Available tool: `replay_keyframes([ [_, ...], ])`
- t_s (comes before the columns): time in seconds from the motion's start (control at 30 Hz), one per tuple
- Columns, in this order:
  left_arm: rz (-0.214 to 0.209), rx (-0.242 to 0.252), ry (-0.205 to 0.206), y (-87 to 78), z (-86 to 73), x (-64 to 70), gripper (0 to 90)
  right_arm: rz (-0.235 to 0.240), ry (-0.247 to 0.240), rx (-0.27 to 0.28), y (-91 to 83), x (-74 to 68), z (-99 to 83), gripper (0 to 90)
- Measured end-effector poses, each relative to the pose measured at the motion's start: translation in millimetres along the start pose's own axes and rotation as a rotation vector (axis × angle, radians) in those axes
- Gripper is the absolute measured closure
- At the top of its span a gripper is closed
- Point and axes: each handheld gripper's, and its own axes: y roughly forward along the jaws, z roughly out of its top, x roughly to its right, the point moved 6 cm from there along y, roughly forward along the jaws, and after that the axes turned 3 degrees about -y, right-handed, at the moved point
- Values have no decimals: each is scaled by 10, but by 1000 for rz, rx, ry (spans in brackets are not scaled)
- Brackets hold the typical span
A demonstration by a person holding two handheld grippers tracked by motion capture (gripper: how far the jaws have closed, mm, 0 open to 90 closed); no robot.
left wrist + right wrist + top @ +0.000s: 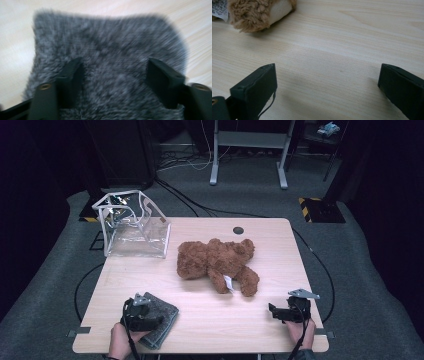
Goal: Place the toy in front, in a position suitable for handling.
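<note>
A brown teddy bear (218, 264) lies on its side in the middle of the pale wooden table (200, 330), between the two grippers and the far edge; a white sewn-in label (228, 283) hangs from its lower body, and the right gripper view shows a corner of that label (219, 8) with small dark print too fine to read, beside a furry paw with a cream sole (259, 12); a clear plastic bag with white edging (132, 224) stands open at the table's far left corner, well apart from the bear; a dark round grommet hole (238, 230) sits near the far edge. The grey fleecy cloth (162, 319) lies folded at the near left of the table; the left gripper (141, 316) rests over it, and in the left gripper view its jaws stand fairly wide apart with the grey pile (112, 52) beneath and between them, the tips pressed on or into the nap without closing on it; the picture there is blurred. The right gripper (291, 312) sits low at the near right, jaws spread wide over bare wood, holding nothing, the bear's paw off ahead of it. Nothing lies between either gripper and the bear. Beyond the table, grey carpet (50, 290), black cables (185, 202), the grey legs of a stand (248, 155), and a yellow-and-black striped block (320, 209); the room around is dark.
</note>
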Motion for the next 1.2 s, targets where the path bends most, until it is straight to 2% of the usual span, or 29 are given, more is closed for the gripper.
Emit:
replay_keyframes([
  [0.03,23,3,15,-4,-16,10,384,-2,-7,0,0,1,1,23],
  [0.1,37,35,9,-4,-20,24,452,1,-1,1,-2,-4,-1,26],
  [0.2,32,59,-10,-10,-19,8,618,0,7,0,0,-5,1,30],
  [0.27,25,63,-5,-14,-20,-11,724,0,0,5,4,4,4,32],
  [0.37,7,70,8,-16,-17,-24,778,0,7,8,-1,5,3,35],
  [0.4,1,59,11,-28,-18,-35,784,-1,8,7,0,5,4,36],
  [0.53,-29,69,4,-70,52,-6,792,1,13,9,5,17,12,38],
  [0.57,-30,70,29,-101,93,20,792,4,12,11,3,19,10,38],
  [0.63,-62,91,26,-133,174,103,792,4,15,12,0,20,10,38],
  [0.8,-106,106,103,-135,370,312,791,4,14,10,0,16,9,39],
  [0.87,-144,103,108,-113,439,396,791,2,12,10,1,17,9,39],
  [1.0,-181,116,143,-61,573,554,791,1,14,9,1,17,9,41],
  [1.1,-219,120,169,-26,687,709,790,-1,12,11,3,17,11,42],
  [1.13,-234,119,189,-6,746,793,790,-1,13,11,2,18,10,42],
  [1.2,-245,121,200,2,780,837,789,-2,11,10,2,20,9,42],
])
